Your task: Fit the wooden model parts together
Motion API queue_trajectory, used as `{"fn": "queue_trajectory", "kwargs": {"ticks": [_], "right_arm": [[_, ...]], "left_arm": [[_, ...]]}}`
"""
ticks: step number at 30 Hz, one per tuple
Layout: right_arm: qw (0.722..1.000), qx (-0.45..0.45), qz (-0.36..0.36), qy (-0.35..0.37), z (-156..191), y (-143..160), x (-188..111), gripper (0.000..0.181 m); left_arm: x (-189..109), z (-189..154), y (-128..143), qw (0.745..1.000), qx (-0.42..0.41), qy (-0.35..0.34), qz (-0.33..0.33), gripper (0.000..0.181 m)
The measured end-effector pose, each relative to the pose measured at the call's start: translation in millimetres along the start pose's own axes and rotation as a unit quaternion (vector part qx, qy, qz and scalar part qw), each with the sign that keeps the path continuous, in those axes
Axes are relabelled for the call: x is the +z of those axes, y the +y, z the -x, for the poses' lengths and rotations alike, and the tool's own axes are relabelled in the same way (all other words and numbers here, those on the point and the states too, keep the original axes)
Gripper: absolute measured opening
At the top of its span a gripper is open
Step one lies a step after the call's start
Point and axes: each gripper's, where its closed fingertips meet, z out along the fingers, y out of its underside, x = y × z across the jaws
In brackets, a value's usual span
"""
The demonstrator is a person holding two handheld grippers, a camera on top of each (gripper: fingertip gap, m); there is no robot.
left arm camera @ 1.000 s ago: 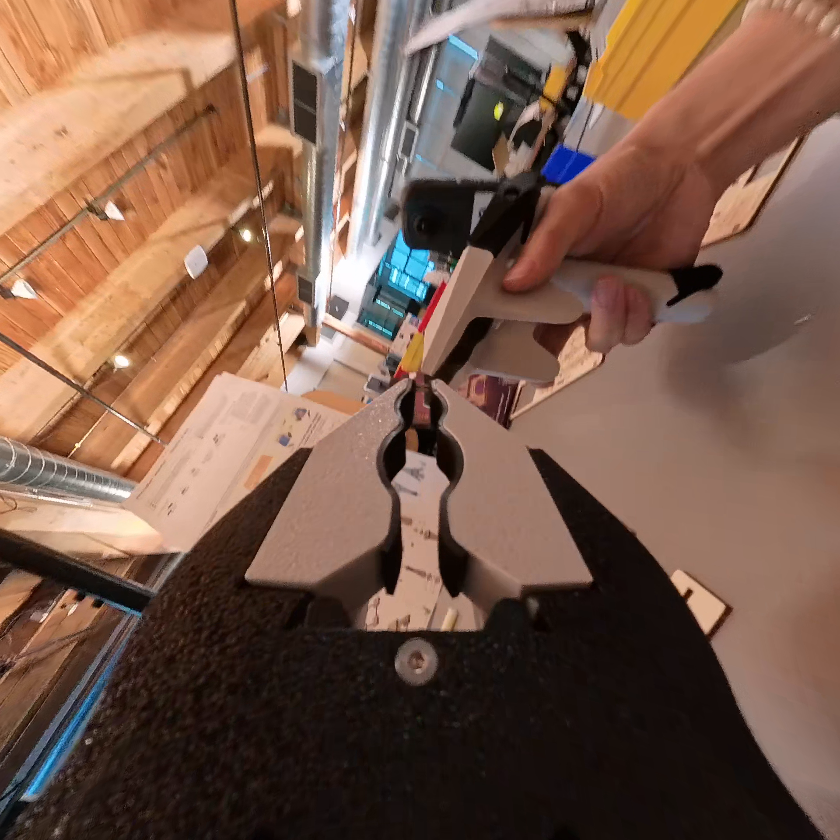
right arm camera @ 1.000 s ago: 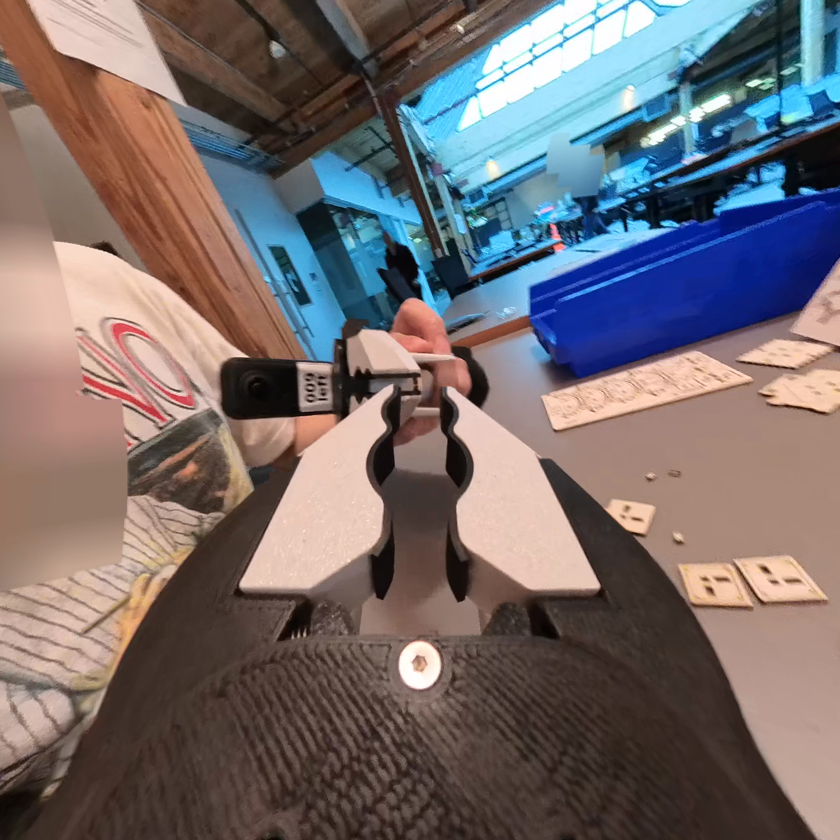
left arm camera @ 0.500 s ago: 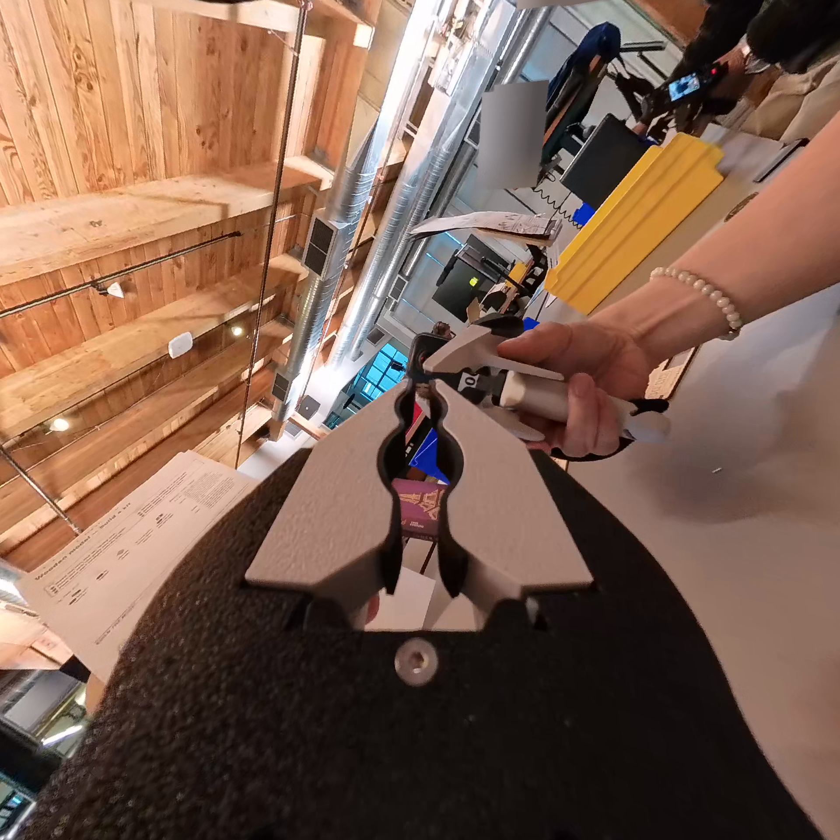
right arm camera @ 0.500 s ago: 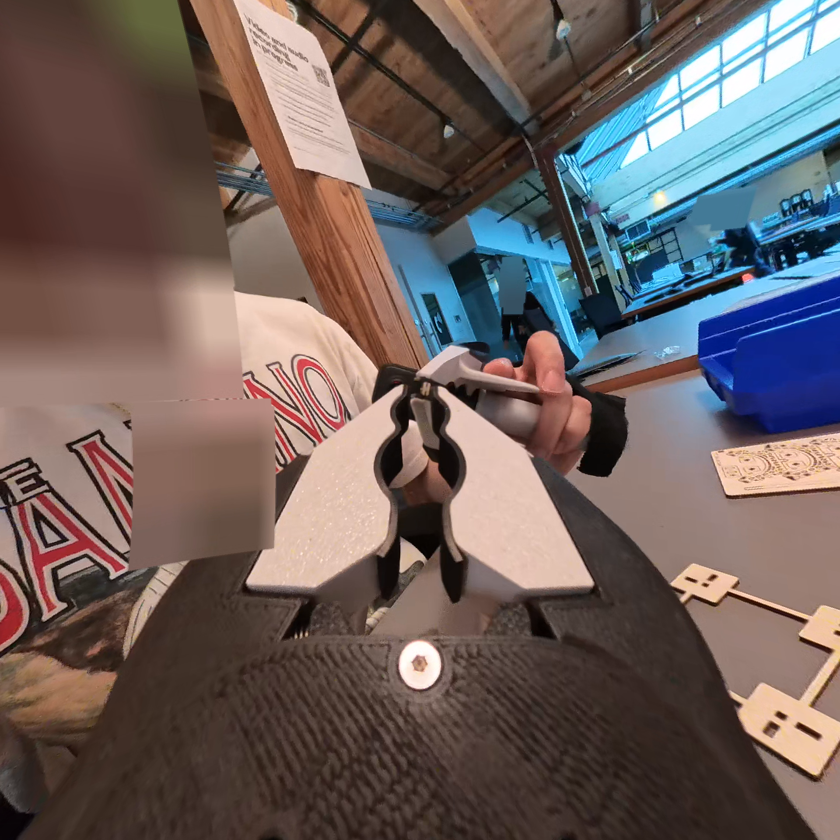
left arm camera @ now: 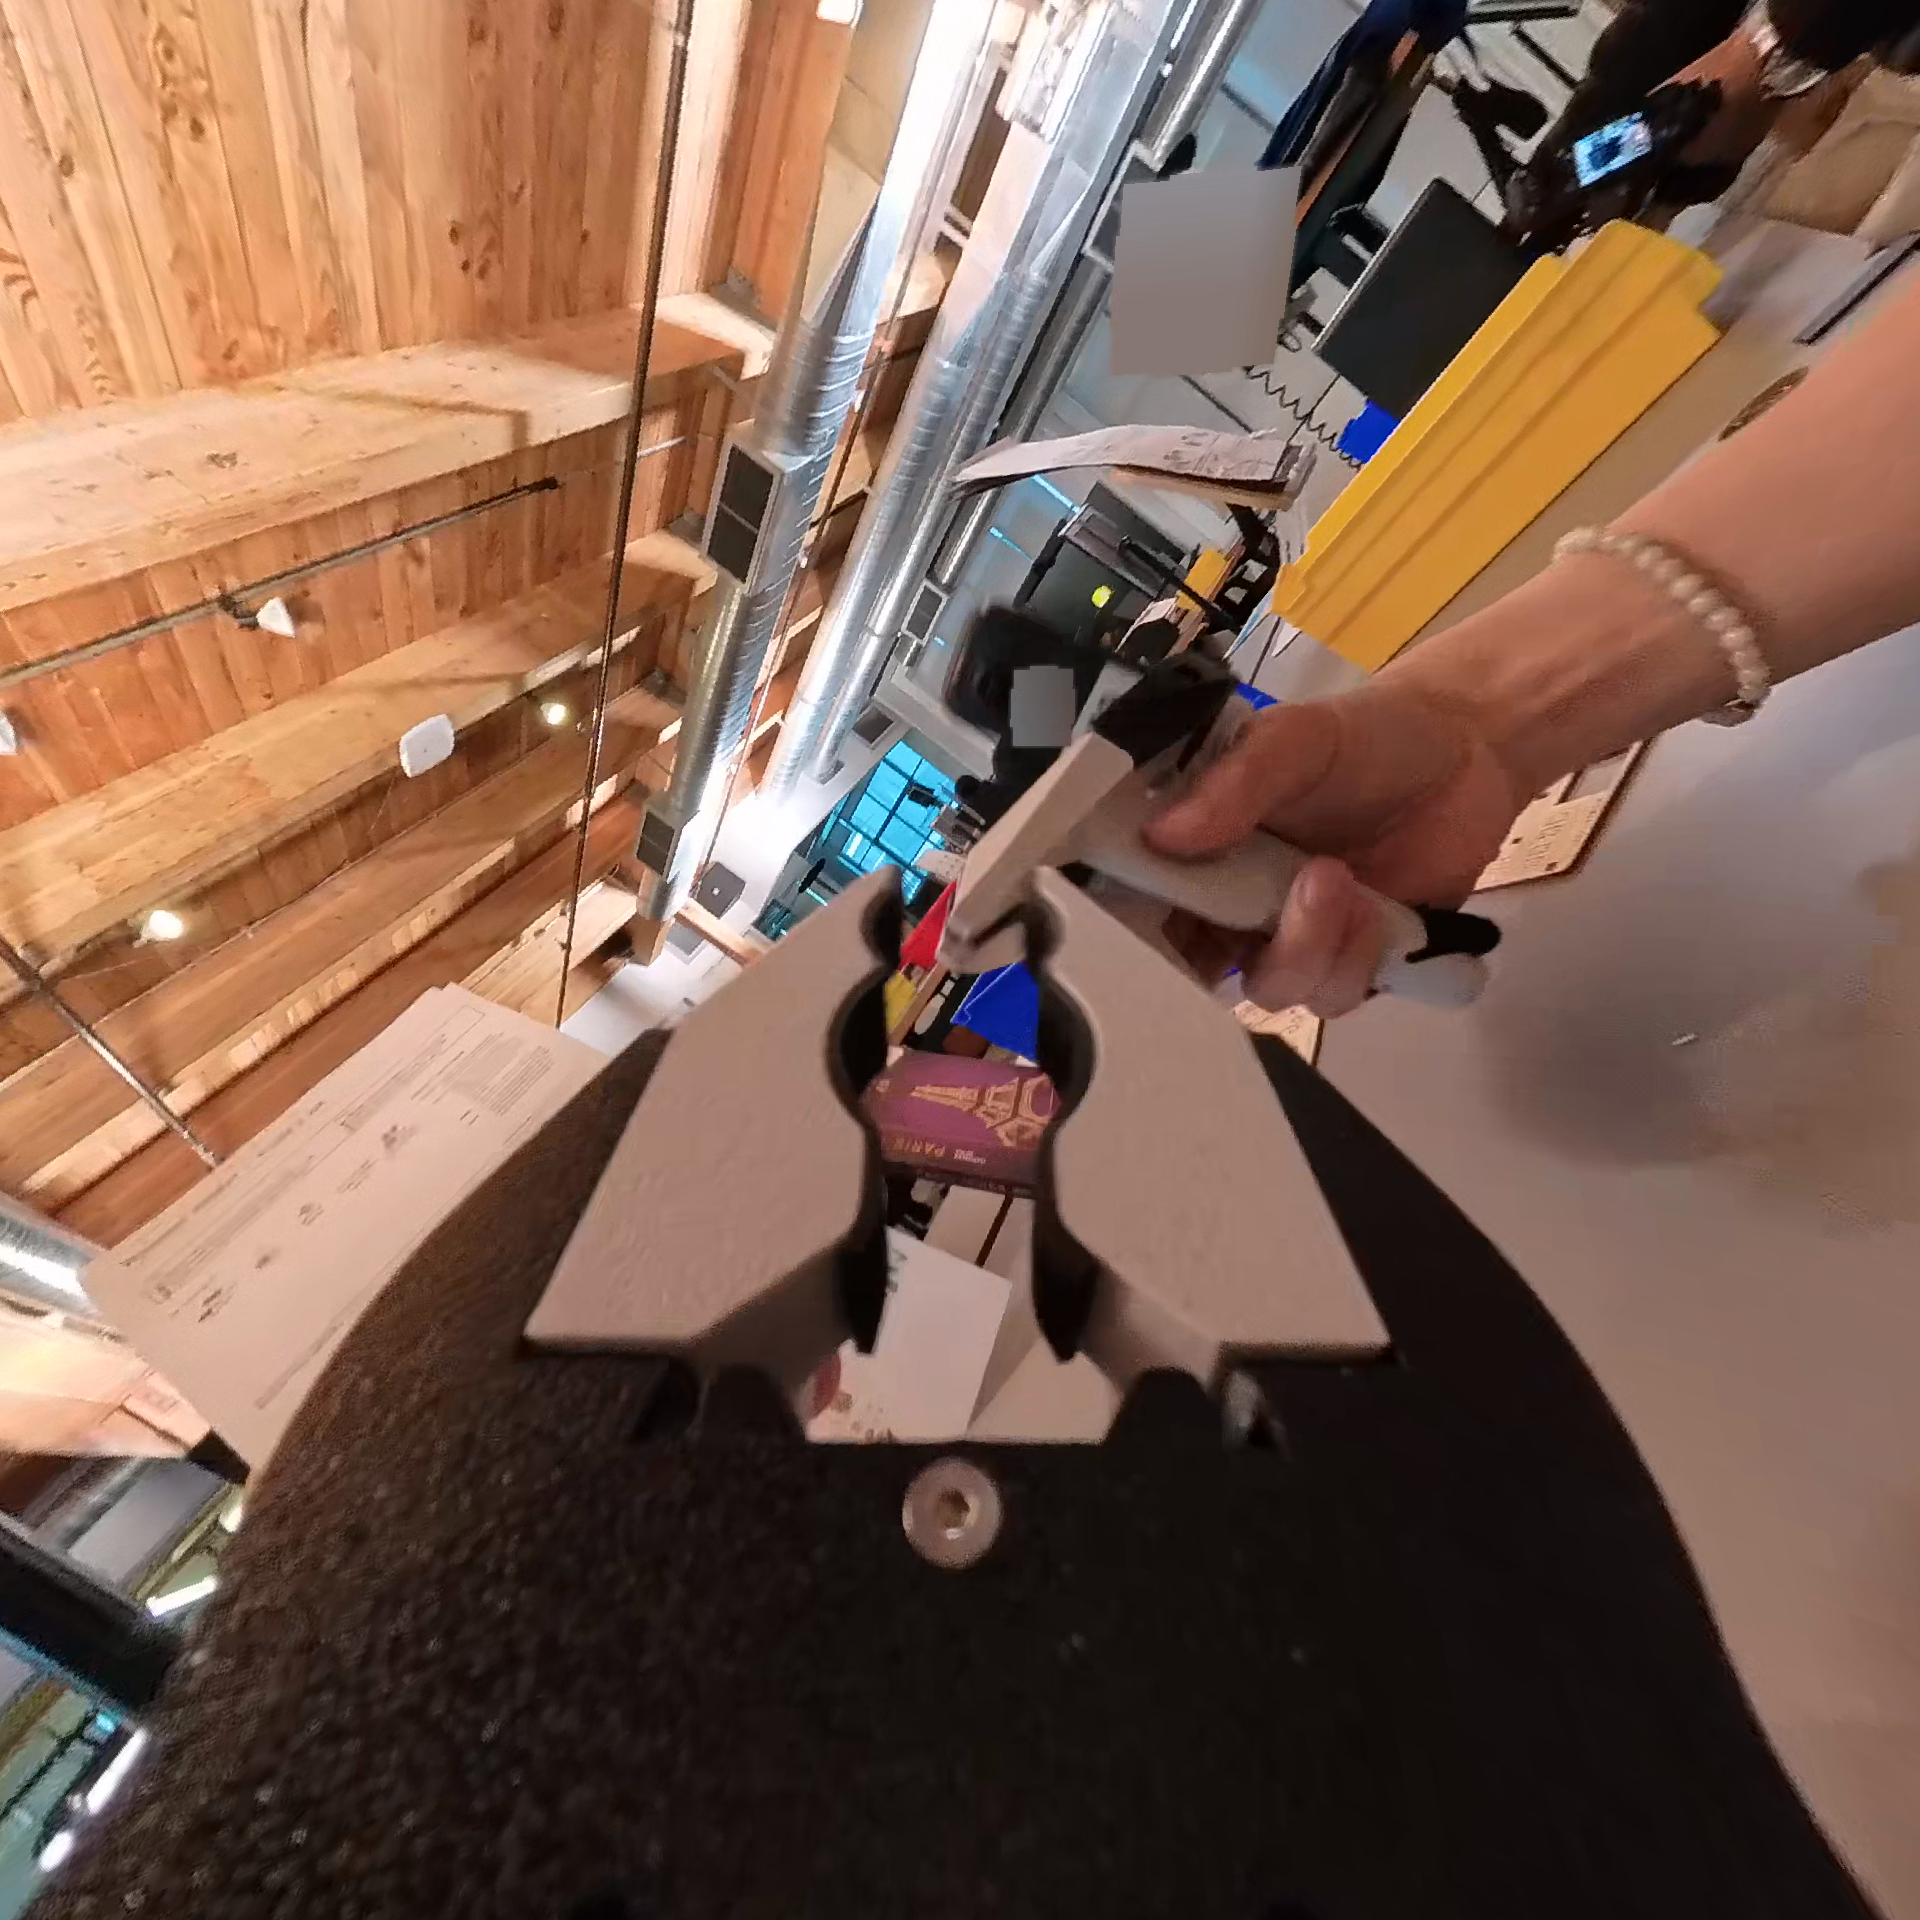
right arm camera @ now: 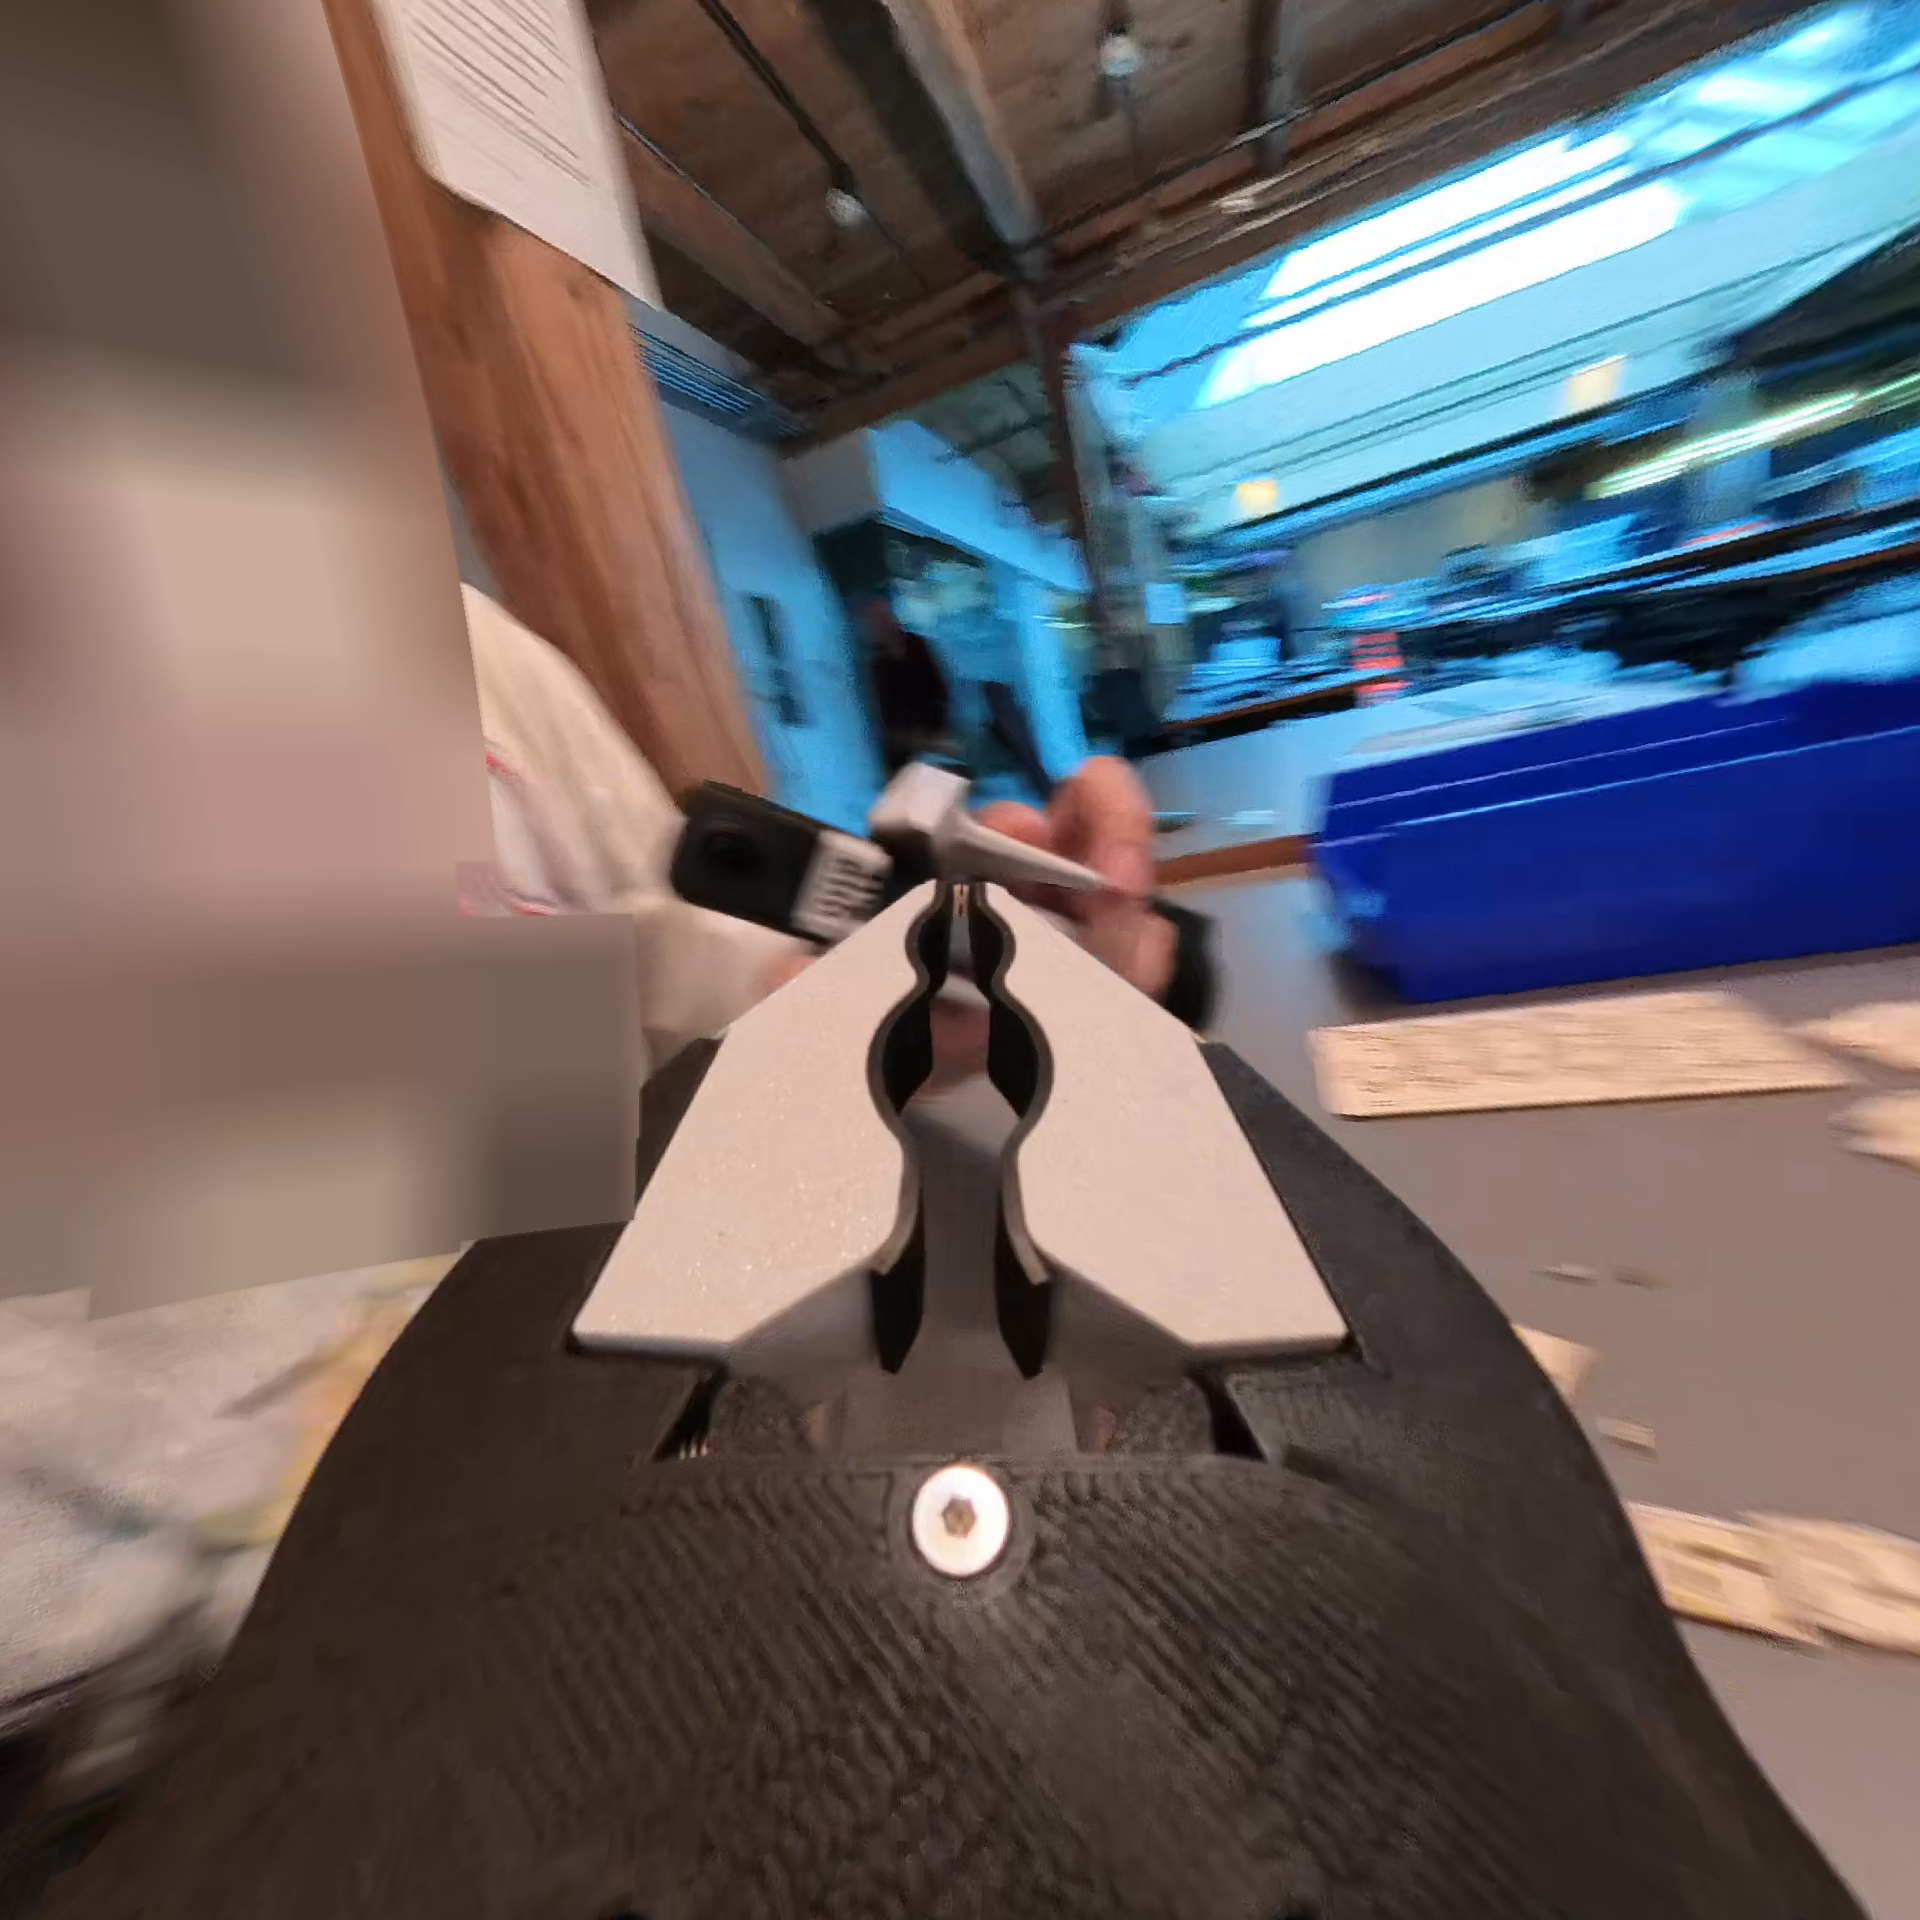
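In the left wrist view my left gripper (left arm camera: pixel 968 902) is open and points up off the grey table (left arm camera: pixel 1662 1195). The right gripper (left arm camera: pixel 961 940), held in a hand (left arm camera: pixel 1340 821), reaches in from the right, and its tip sits between my left fingertips. In the right wrist view my right gripper (right arm camera: pixel 961 902) is shut on a small pale wooden part (right arm camera: pixel 958 900) pinched at the very tips. The left gripper (right arm camera: pixel 1081 883) and its hand (right arm camera: pixel 1112 831) are just beyond, tip to tip. The right wrist view is blurred. I cannot tell whether the left gripper touches the part.
Flat wooden part sheets (right arm camera: pixel 1558 1049) lie on the grey table (right arm camera: pixel 1558 1195) before a blue bin (right arm camera: pixel 1621 831). A yellow bin (left arm camera: pixel 1486 436), a purple box (left arm camera: pixel 966 1127) and a paper sheet (left arm camera: pixel 343 1174) show in the left wrist view. A wooden post (right arm camera: pixel 551 468) stands behind. Only a small space, under 4 cm, lies between the two pairs of fingers.
My left gripper's jaws have opened wider. My right gripper's jaws have closed from open to pinched on the small part. The two grippers have come tip to tip.
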Motion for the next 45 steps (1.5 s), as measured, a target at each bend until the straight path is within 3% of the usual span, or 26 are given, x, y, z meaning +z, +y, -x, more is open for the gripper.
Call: {"fn": "queue_trajectory", "kwargs": {"ticks": [2, 3, 6, 8, 9, 10, 14, 20, 28, 34, 45], "right_arm": [[0.979, -0.153, 0.014, 0.135, -23, -10, -5, 0.0], [0.946, -0.251, 0.023, 0.204, -30, -18, -10, 0.0], [0.774, -0.502, 0.119, 0.368, -44, -32, -27, 0.001], [0.672, -0.602, 0.192, 0.387, -45, -23, -19, 0.001], [0.642, -0.628, 0.207, 0.387, -43, -20, -12, 0.001], [0.633, -0.639, 0.213, 0.382, -40, -16, -5, 0.001], [0.667, -0.606, 0.204, 0.382, -36, -15, 8, 0.001], [0.723, -0.544, 0.187, 0.381, -41, -16, 0, 0.001], [0.766, -0.495, 0.182, 0.367, -46, -10, -2, 0.001], [0.78, -0.478, 0.181, 0.362, -48, -8, -5, 0.001], [0.789, -0.46, 0.213, 0.347, -55, 5, -4, 0.0]], "left_arm": [[-2, 12, 6, 0.999, -0.032, -0.026, 0.019, 0.025], [-2, 15, 9, 0.997, -0.067, -0.026, 0.026, 0.025], [-1, 34, 26, 0.965, -0.241, -0.058, 0.081, 0.017], [0, 44, 32, 0.926, -0.353, -0.074, 0.112, 0.012], [2, 46, 34, 0.907, -0.394, -0.074, 0.131, 0.01], [4, 44, 36, 0.891, -0.424, -0.06, 0.154, 0.01], [10, 32, 30, 0.849, -0.487, 0.009, 0.203, 0.013], [1, 35, 36, 0.818, -0.525, 0.015, 0.234, 0.01], [0, 25, 54, 0.749, -0.618, 0.04, 0.234, 0.004], [0, 20, 51, 0.696, -0.686, 0.069, 0.201, 0.0], [-1, 10, 60, 0.655, -0.721, 0.086, 0.207, 0.002]]}}
